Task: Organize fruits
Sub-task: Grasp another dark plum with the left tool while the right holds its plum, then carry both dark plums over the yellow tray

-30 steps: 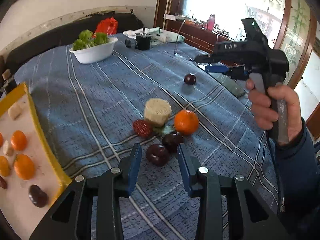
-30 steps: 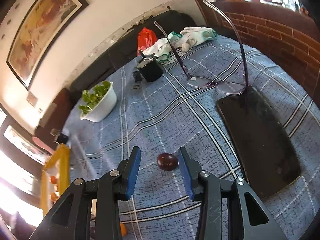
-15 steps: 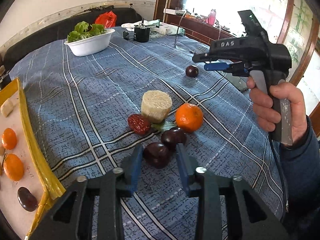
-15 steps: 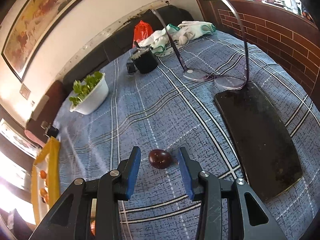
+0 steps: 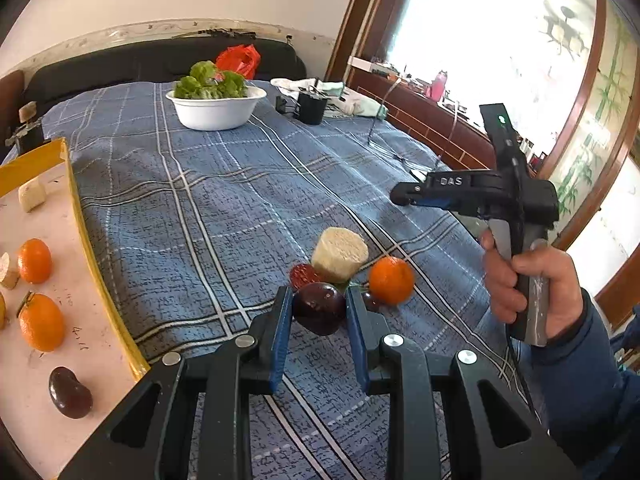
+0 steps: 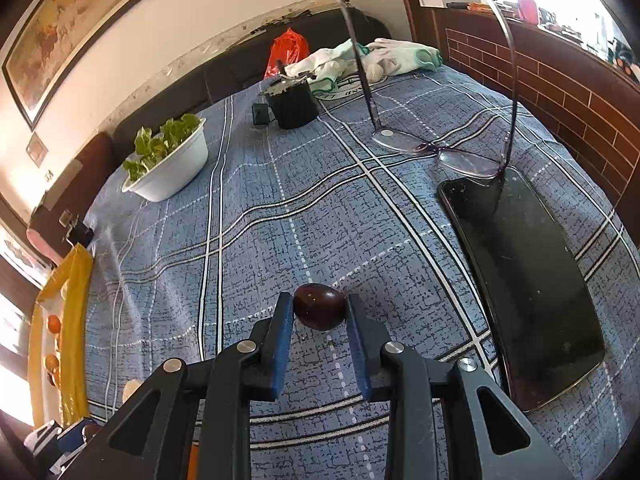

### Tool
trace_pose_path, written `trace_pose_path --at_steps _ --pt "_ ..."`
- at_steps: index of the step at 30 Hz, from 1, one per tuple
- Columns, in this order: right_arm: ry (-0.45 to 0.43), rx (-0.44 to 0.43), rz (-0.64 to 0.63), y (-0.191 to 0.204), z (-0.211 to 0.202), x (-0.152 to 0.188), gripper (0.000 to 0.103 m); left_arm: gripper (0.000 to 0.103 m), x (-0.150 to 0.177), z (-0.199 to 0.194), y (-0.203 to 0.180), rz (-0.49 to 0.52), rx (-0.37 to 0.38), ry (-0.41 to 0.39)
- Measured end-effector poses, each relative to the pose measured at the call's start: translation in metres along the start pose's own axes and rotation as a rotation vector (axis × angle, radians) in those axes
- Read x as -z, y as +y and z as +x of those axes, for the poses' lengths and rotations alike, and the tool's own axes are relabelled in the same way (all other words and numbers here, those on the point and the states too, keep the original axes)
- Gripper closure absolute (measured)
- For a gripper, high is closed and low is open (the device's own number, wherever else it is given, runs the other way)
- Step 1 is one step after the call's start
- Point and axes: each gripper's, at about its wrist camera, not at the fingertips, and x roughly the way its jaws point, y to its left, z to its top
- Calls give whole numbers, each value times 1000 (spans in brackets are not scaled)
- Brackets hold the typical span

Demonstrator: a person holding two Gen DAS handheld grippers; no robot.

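My left gripper (image 5: 319, 312) is shut on a dark plum (image 5: 319, 309), lifted a little above the blue plaid cloth. Behind it lie a red date (image 5: 303, 276), a pale cut cylinder (image 5: 339, 255), an orange (image 5: 391, 280) and part of another dark plum (image 5: 371, 302). The yellow-rimmed tray (image 5: 86, 240) at the left holds oranges (image 5: 41, 322), pale pieces and a dark plum (image 5: 70, 393). My right gripper (image 6: 319, 314) is shut on a second dark plum (image 6: 319, 312); it also shows in the left wrist view (image 5: 416, 196).
A white bowl of greens (image 5: 216, 110) and a black cup (image 6: 293, 102) stand at the far side. Glasses (image 6: 436, 152) and a black phone (image 6: 520, 280) lie at the right. White gloves (image 6: 380, 58) and a red bag (image 6: 287, 50) are at the back edge.
Both grippers moved forward onto their plums and closed on them. The left plum has come up off the cloth, away from the cluster.
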Motion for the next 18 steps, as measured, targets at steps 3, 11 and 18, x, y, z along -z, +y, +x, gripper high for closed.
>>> trace_pose_path --at_steps 3,11,18 --pt "-42 -49 -10 5 -11 1 74 77 -2 -7 0 2 -15 -42" --pt "-141 -221 -203 57 -42 19 74 77 -7 -21 12 -37 -124 -133" --pt "-146 -309 -454 111 -54 51 74 77 -8 -26 21 -59 -186 -168"
